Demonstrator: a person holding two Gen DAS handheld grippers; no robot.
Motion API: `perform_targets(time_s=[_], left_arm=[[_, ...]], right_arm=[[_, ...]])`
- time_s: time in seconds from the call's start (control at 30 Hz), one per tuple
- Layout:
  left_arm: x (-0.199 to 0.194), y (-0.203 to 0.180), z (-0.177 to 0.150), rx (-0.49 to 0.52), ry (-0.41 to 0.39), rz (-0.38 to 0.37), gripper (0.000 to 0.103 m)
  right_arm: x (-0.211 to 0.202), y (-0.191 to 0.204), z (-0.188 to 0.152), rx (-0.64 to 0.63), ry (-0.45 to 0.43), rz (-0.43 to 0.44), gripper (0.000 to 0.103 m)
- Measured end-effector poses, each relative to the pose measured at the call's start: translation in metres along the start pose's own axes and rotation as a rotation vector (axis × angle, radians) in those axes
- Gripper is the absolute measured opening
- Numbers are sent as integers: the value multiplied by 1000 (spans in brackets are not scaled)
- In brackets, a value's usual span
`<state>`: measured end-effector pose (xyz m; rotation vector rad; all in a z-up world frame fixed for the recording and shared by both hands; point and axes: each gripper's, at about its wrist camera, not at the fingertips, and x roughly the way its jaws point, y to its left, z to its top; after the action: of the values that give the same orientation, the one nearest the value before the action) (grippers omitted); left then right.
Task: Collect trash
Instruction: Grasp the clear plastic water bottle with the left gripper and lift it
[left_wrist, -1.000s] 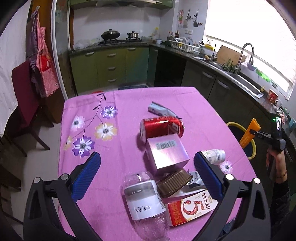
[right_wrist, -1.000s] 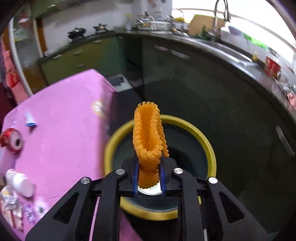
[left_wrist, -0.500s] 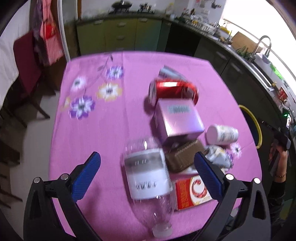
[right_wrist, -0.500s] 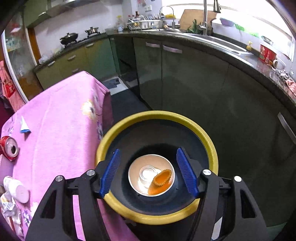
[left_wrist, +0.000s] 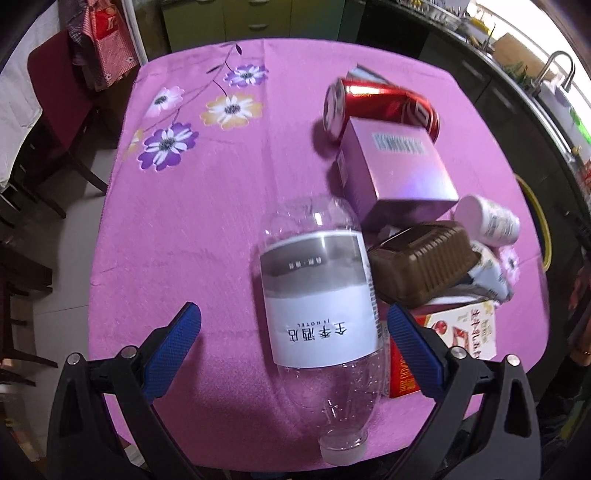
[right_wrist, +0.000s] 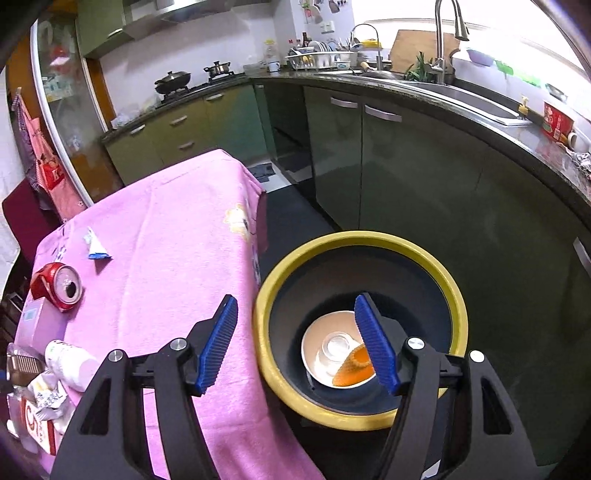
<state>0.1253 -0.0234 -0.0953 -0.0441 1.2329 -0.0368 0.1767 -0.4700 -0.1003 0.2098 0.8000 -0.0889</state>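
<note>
While the left gripper (left_wrist: 293, 341) hangs low over the near edge of the pink-clothed worktop (left_wrist: 207, 206), its blue jaws stand wide apart on either side of a clear plastic bottle (left_wrist: 319, 295), touching nothing. That bottle lies on its side, cap toward the near edge. To its right sit a brown ridged tray (left_wrist: 423, 264) and a red-and-white carton (left_wrist: 448, 345); a purple box (left_wrist: 393, 168) lies farther off with a red can (left_wrist: 380, 107) on its side just behind it, and a small white bottle (left_wrist: 487, 221) rests by the right edge.

Off the worktop's right side, the right gripper (right_wrist: 301, 345) hovers above a yellow-rimmed bin (right_wrist: 360, 328), jaws apart and empty. Down inside the bin lie a white bowl (right_wrist: 325, 354), a clear cup (right_wrist: 336, 345) and an orange ridged wrapper (right_wrist: 352, 367).
</note>
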Motion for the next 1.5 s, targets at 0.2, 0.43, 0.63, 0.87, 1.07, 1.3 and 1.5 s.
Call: perform_targets(time_s=[0.2, 0.43, 0.63, 0.87, 1.07, 1.3, 1.5], left_arm=[[10, -3, 1, 20, 23, 14, 96], [32, 1, 7, 27, 73, 27, 80], [43, 4, 10, 50, 72, 44, 76], [39, 6, 11, 89, 52, 25, 74], [16, 17, 19, 91, -18, 34, 73], [-19, 13, 29, 127, -101, 51, 72], [-38, 5, 30, 150, -152, 45, 67]], right_arm=[[-6, 6, 2, -12, -1, 22, 67], [-9, 16, 1, -27, 6, 43, 67], [-9, 22, 1, -45, 13, 50, 68], [-9, 25, 0, -52, 23, 62, 69], [-10, 25, 0, -50, 27, 70, 69], [-8, 27, -1, -51, 31, 85, 69], [-8, 27, -3, -52, 33, 87, 69]])
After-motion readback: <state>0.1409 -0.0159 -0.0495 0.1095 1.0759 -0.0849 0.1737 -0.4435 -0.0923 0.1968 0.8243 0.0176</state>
